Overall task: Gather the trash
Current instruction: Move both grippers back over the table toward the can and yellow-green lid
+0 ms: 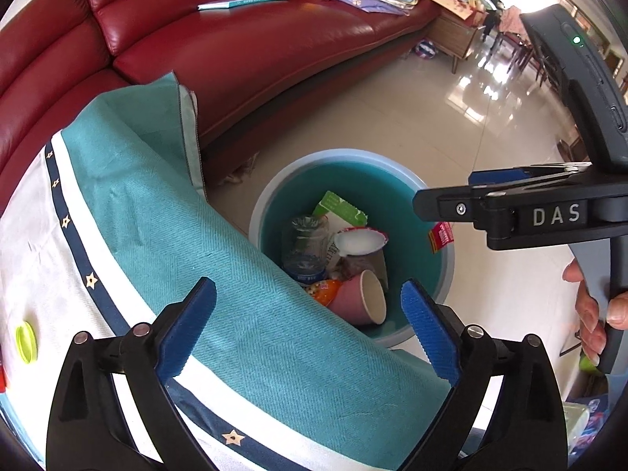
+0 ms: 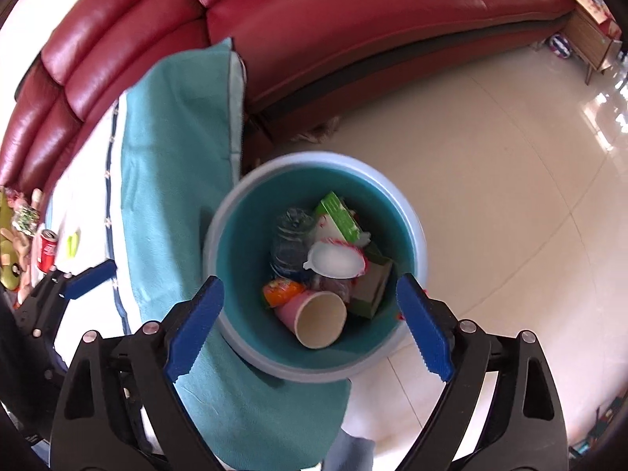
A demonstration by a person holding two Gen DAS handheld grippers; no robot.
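Both the left gripper (image 1: 308, 327) and the right gripper (image 2: 310, 325) hang wide open and empty over the blue bin (image 2: 231, 212), where the trash like the pink cup (image 2: 314, 316) lies, and a low swing could tip it.
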